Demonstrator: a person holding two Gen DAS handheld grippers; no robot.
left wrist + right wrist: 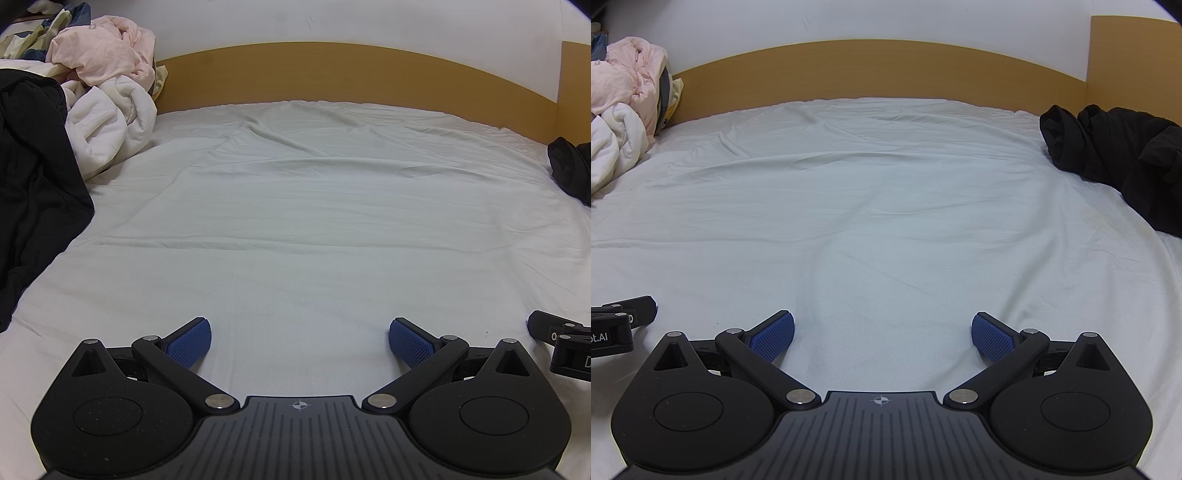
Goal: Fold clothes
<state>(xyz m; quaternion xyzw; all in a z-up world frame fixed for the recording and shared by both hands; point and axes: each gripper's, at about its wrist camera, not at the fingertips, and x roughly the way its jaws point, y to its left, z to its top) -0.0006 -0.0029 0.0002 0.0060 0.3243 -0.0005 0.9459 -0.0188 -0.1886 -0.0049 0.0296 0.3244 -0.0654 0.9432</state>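
My left gripper [300,341] is open and empty, low over the white bed sheet [295,221]. A black garment [33,192] hangs at the left edge of the left wrist view, apart from the gripper. My right gripper [882,334] is open and empty over the sheet [868,221]. A crumpled black garment [1123,155] lies at the far right of the bed and also shows in the left wrist view [570,168]. Each gripper's edge shows in the other's view: the right one [561,341], the left one [620,325].
A pile of pink [103,48] and white [110,122] bedding lies at the far left, also in the right wrist view [624,103]. A wooden headboard [332,74] runs along the back against a white wall.
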